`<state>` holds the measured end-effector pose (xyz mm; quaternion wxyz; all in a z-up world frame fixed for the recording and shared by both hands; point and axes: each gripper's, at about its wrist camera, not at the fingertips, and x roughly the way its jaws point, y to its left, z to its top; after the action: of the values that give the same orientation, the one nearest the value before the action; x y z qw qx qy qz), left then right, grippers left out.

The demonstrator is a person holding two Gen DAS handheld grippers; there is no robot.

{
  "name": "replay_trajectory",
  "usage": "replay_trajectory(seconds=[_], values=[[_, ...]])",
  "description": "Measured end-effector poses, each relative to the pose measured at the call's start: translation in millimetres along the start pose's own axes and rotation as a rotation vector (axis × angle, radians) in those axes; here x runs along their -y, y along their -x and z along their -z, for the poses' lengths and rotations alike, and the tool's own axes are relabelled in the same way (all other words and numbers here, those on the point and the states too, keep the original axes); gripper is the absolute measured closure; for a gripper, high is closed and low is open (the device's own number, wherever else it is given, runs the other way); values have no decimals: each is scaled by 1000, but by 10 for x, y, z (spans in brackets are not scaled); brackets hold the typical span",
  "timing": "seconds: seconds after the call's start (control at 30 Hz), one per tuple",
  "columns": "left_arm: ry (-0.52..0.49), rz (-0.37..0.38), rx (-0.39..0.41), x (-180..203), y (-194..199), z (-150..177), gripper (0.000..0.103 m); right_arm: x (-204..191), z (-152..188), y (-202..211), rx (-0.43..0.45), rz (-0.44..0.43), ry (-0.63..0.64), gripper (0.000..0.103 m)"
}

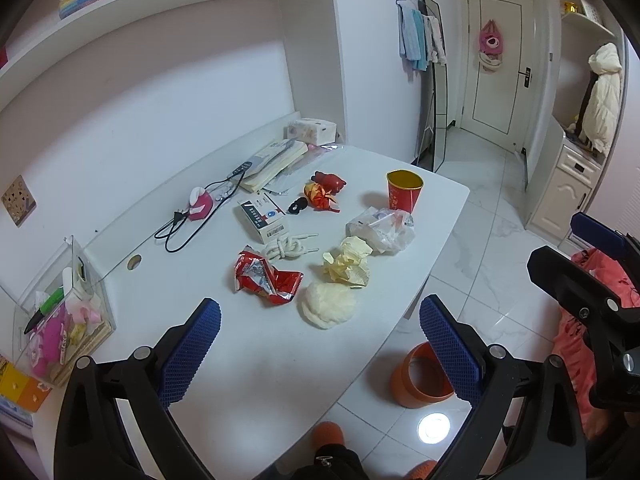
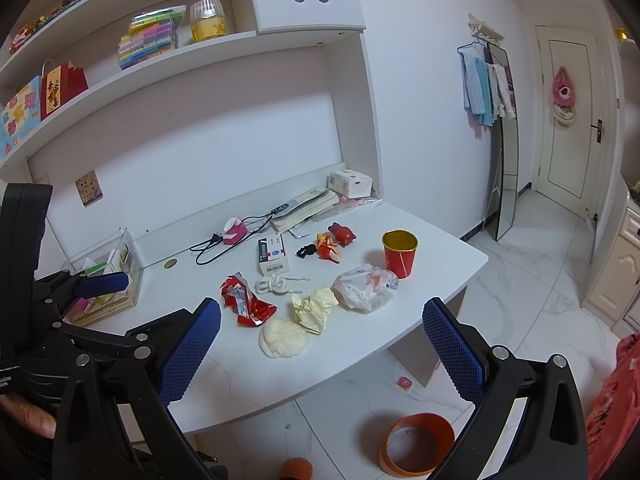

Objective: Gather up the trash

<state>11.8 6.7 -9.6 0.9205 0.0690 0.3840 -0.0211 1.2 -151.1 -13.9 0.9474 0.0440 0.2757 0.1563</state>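
Observation:
On the white desk (image 1: 260,360) lie a crumpled red wrapper (image 1: 264,280), a cream wad (image 1: 328,308), crumpled yellow paper (image 1: 348,264), a clear plastic bag (image 1: 380,228) and a red paper cup (image 1: 403,192). They also show in the right wrist view: wrapper (image 2: 244,300), wad (image 2: 282,338), paper (image 2: 314,308), bag (image 2: 366,288), cup (image 2: 400,254). An orange bin (image 1: 420,376) (image 2: 416,444) stands on the floor by the desk. My left gripper (image 1: 320,352) is open and empty above the desk's near edge. My right gripper (image 2: 320,356) is open and empty beside it.
A white rope knot (image 1: 286,246), a small box (image 1: 264,216), red ornaments (image 1: 324,192), a black cable (image 1: 192,220) and books (image 1: 272,162) lie further back. A clear organiser box (image 1: 64,312) stands at the desk's left. A red bag (image 1: 580,340) hangs at right.

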Motion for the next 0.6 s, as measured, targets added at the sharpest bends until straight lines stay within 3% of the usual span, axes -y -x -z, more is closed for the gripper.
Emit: replay_trajectory(seconds=[0.6], values=[[-2,2,-3,-18,-16,-8,5,4,-9,-39,-1,-2,-4,5]])
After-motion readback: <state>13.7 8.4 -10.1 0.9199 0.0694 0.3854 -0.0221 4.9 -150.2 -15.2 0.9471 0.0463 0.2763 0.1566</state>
